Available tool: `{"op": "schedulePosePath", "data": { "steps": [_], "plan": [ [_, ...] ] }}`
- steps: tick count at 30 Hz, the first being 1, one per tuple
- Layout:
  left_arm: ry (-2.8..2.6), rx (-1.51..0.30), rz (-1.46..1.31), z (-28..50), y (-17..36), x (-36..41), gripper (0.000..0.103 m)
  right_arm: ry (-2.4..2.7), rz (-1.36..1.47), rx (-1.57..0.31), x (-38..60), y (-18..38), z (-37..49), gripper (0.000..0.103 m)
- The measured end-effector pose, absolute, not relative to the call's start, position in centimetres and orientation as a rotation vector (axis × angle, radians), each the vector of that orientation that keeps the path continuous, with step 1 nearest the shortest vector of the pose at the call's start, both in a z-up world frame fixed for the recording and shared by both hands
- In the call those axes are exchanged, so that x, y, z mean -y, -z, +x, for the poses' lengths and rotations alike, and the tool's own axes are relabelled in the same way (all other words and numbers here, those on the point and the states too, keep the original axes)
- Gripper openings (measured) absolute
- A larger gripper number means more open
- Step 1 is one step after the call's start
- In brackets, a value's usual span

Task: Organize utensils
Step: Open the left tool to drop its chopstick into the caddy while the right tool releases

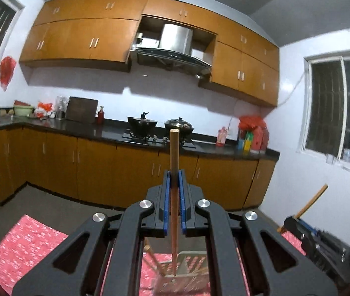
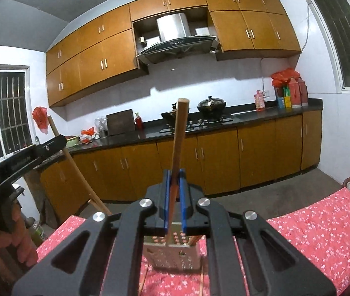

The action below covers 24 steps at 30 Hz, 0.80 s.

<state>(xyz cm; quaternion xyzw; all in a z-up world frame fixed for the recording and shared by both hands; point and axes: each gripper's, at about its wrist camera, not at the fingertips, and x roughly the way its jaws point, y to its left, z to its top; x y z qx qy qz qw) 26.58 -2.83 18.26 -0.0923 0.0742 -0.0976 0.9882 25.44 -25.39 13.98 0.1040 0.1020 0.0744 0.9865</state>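
My left gripper (image 1: 174, 178) is shut on a wooden chopstick (image 1: 174, 153) held upright, its lower end down inside a perforated metal utensil holder (image 1: 189, 259) on the table. My right gripper (image 2: 174, 178) is shut on another wooden chopstick (image 2: 179, 133), also upright, its lower end in the same metal holder (image 2: 172, 254). Another wooden stick (image 1: 154, 256) leans in the holder. The right gripper and its stick (image 1: 310, 202) show at the right of the left wrist view; the left gripper and its stick (image 2: 73, 162) show at the left of the right wrist view.
The table has a red flowered cloth (image 2: 322, 227). Loose chopsticks (image 2: 142, 281) lie on it by the holder. Behind is a kitchen counter (image 1: 110, 130) with a stove, pots (image 1: 142, 123), bottles and wooden cabinets. A person's hand (image 2: 19, 234) holds the left gripper.
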Motion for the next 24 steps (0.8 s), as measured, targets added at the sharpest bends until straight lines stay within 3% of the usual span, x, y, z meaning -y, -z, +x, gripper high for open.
{"op": "schedulePosePath", "data": {
  "steps": [24],
  "plan": [
    [0.174,-0.231,-0.173,31.0,-13.0,4.6,0.007,-0.104,0.187,-0.137,24.2,-12.7,31.2,0.007]
  ]
}}
